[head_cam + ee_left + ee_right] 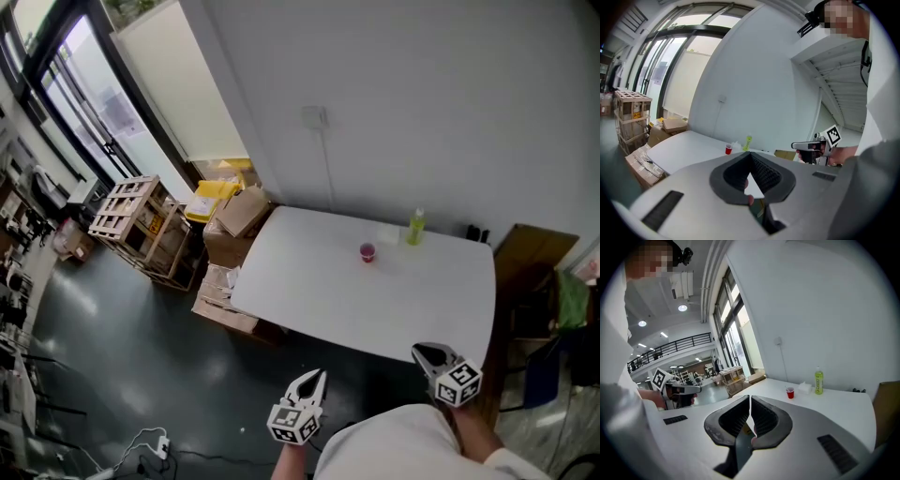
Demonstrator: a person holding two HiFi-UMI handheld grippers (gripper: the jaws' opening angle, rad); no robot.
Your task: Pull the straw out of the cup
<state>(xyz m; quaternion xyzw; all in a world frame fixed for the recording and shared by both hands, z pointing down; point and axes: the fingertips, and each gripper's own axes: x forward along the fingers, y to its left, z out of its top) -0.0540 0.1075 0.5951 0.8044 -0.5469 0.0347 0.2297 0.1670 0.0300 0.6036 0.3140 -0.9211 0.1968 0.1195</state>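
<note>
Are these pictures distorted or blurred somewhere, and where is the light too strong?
Head view: sharp; white table evenly lit, glare at the windows upper left. Left gripper view: fisheye bends the wall, corners are black, windows washed out, red cup small but clear. Right gripper view: same bending and black corners; ceiling lamps glare; green bottle sharp.

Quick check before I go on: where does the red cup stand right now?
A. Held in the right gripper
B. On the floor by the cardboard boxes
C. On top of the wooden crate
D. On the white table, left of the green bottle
D: in the head view the red cup stands on the white table, just left of the green bottle.
</note>
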